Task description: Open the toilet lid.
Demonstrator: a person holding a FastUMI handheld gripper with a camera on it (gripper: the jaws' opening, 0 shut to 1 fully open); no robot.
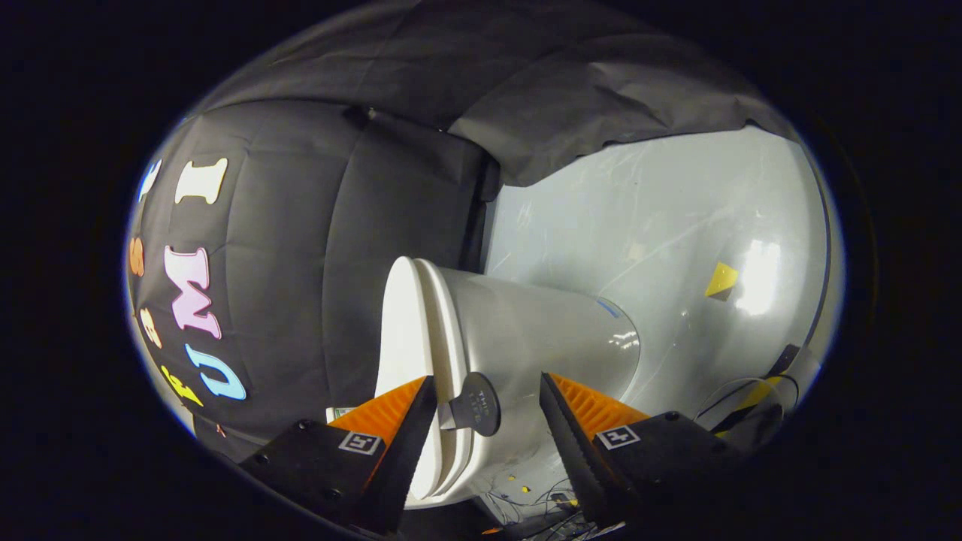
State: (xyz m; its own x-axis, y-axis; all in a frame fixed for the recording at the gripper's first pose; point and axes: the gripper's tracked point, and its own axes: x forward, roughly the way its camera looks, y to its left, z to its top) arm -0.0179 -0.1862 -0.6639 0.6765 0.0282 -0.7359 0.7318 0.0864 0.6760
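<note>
The camera rides on the gripper [487, 421], rolled sideways, looking close along its spread fingers at the toilet [518, 338] in the lower middle; glossy floor [676, 225] fills the right.

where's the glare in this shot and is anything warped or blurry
Gripper view: the strongest glare is a white patch on the glossy floor by a yellow tag, with a smaller glint on the toilet. Fisheye bends the toilet and the wall. The open claw brackets a grey tab; all fairly sharp.

lid: white plastic toilet lid [402, 353], closed flat on seat
tab: round grey handle tab [475, 404] sticking from its rim
</note>
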